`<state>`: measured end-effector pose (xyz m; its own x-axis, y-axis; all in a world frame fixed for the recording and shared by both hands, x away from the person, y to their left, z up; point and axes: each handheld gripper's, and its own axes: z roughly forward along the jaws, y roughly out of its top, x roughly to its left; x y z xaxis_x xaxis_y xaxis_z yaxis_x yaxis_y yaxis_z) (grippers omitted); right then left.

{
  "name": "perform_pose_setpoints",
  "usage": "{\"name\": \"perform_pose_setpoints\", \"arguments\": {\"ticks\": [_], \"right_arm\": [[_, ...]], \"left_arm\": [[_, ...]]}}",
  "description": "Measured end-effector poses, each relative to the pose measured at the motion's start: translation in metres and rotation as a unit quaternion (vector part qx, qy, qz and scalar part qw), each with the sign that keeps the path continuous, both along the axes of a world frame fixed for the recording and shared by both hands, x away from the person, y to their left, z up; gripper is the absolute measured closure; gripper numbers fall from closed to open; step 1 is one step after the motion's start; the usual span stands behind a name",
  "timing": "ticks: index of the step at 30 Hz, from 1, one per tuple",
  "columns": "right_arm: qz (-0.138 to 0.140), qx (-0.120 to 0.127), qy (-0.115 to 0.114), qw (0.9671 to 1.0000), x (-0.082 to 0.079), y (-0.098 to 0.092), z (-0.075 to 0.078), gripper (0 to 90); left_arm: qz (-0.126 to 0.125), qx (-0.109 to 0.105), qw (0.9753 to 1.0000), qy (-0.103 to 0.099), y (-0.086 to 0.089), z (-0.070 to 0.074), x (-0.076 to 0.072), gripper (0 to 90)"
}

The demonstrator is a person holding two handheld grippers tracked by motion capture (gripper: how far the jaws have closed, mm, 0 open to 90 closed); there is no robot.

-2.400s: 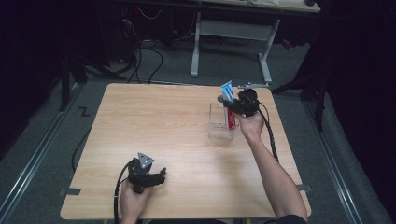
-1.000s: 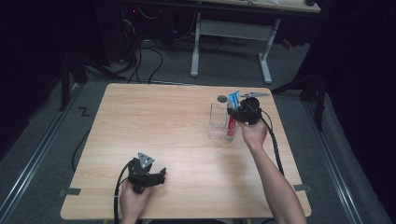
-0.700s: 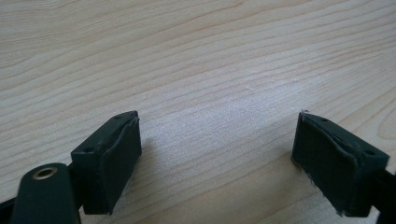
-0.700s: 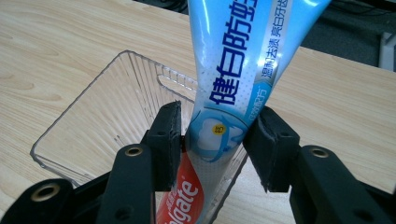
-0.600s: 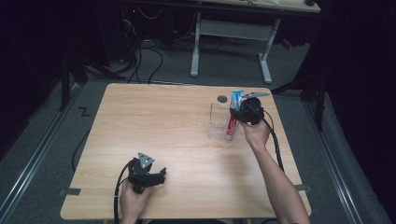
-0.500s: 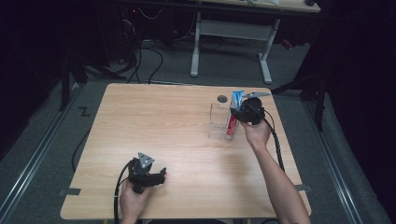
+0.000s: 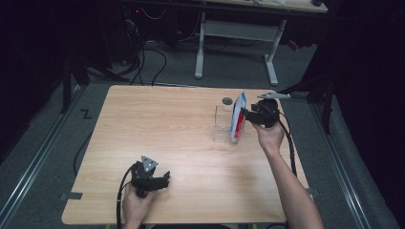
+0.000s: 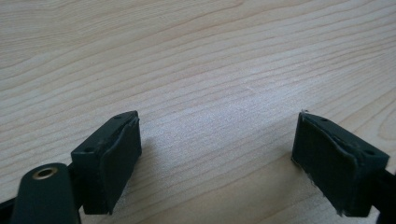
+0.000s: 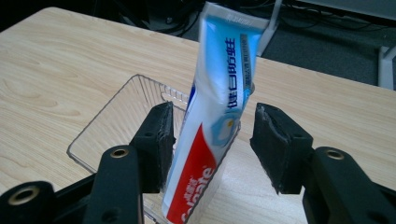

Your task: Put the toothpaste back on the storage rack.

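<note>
In clear box [image 9: 116, 126], toothpaste tube [image 9: 219, 93], upright.

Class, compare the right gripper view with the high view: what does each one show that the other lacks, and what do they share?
Right gripper view alone: the print on the toothpaste tube, and the right gripper's jaws standing apart, the far one clear of the tube. High view alone: the left gripper resting low near the table's front edge, both forearms, the floor. Both: the tube standing tilted in the clear container on the wooden table.
</note>
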<state>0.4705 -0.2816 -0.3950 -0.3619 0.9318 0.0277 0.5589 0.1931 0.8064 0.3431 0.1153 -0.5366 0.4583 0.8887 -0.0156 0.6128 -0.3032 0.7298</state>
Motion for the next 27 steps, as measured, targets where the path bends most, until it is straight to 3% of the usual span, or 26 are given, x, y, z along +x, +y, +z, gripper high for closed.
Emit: {"name": "perform_pose_setpoints", "arguments": {"ticks": [14,27], "right_arm": [[-0.001,0.016,0.000,0.9999,-0.011,-0.016,0.011,49.8],[0.003,0.050,-0.015,0.9986,-0.037,-0.036,0.022,50.7]], "left_arm": [[0.000,0.000,1.0000,0.000,0.000,0.000,0.000,15.9],[-0.001,0.000,1.0000,0.000,0.000,0.000,0.000,15.9]]}}
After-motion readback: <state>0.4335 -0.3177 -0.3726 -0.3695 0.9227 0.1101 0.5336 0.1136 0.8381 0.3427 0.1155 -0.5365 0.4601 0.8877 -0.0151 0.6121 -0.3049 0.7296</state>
